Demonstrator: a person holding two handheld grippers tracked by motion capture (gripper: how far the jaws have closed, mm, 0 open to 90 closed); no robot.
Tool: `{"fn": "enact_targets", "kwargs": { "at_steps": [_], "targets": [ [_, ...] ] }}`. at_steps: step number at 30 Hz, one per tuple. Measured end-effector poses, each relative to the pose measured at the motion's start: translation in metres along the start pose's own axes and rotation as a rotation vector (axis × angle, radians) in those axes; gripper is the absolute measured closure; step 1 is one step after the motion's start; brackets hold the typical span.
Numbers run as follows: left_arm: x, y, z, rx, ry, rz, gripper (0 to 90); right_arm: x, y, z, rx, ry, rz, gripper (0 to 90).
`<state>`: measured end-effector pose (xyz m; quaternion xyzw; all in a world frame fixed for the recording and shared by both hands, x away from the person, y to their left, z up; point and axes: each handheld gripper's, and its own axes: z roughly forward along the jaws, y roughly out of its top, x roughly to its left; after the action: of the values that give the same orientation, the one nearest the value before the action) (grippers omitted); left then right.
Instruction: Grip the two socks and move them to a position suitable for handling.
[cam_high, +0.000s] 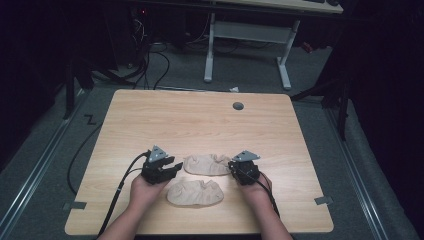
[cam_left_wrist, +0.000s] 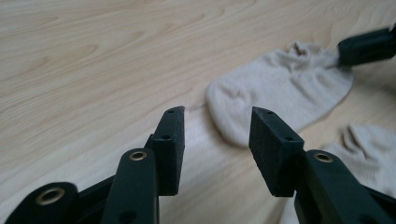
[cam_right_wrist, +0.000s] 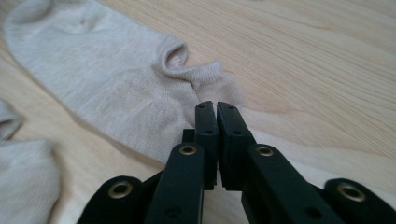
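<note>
From above, two beige socks lie on the table (cam_high: 200, 115) between the grippers, and the left gripper (cam_left_wrist: 217, 135) gapes empty beside the far sock (cam_left_wrist: 280, 93), while the right gripper (cam_right_wrist: 216, 108) pinches that sock's (cam_right_wrist: 107, 84) edge.

Black tool (cam_left_wrist: 217, 140) jaws with brass rivets, grey plate, black cable

Your forearms came in from the bottom edge, one hand on each gripper, both low over the table. Left gripper (cam_high: 167, 167) angled right and forward, jaws spread with a clear gap between the pads (cam_left_wrist: 170, 140). Right gripper (cam_high: 233, 166) pointed left toward the other one, jaws pressed together, pads (cam_right_wrist: 205, 122) nearly touching.
</note>
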<state>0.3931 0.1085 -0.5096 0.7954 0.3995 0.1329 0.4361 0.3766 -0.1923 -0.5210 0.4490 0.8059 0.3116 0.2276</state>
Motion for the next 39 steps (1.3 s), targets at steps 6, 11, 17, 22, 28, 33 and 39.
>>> {"fn": "enact_targets", "kwargs": {
  "at_steps": [6, 11, 17, 22, 28, 33, 39],
  "targets": [
    [0.004, 0.010, 0.023, 0.048, 0.018, -0.026, 53.8, 0.006, 0.014, 0.018, 0.000, 0.042, -0.039, 88.5],
    [0.007, 0.001, 0.025, 0.091, 0.041, -0.032, 55.7, 0.002, 0.019, 0.007, -0.066, 0.039, -0.002, 76.9],
    [0.006, -0.006, 0.026, 0.092, 0.042, -0.035, 65.8, -0.008, 0.015, 0.020, -0.024, 0.046, 0.080, 67.3],
    [0.008, -0.010, 0.025, 0.081, 0.017, -0.039, 83.4, -0.010, 0.012, 0.023, -0.016, 0.095, 0.109, 76.9],
    [0.004, -0.010, 0.018, 0.061, 0.023, -0.019, 86.8, -0.003, 0.014, 0.020, -0.027, 0.098, 0.062, 87.2],
    [0.000, -0.004, 0.005, 0.024, 0.005, -0.008, 86.8, 0.002, 0.021, 0.000, -0.117, 0.059, 0.033, 87.2],
    [-0.003, -0.002, -0.010, 0.012, 0.000, 0.020, 86.8, 0.011, 0.020, -0.016, -0.154, 0.034, -0.013, 87.1]
  ]
}}
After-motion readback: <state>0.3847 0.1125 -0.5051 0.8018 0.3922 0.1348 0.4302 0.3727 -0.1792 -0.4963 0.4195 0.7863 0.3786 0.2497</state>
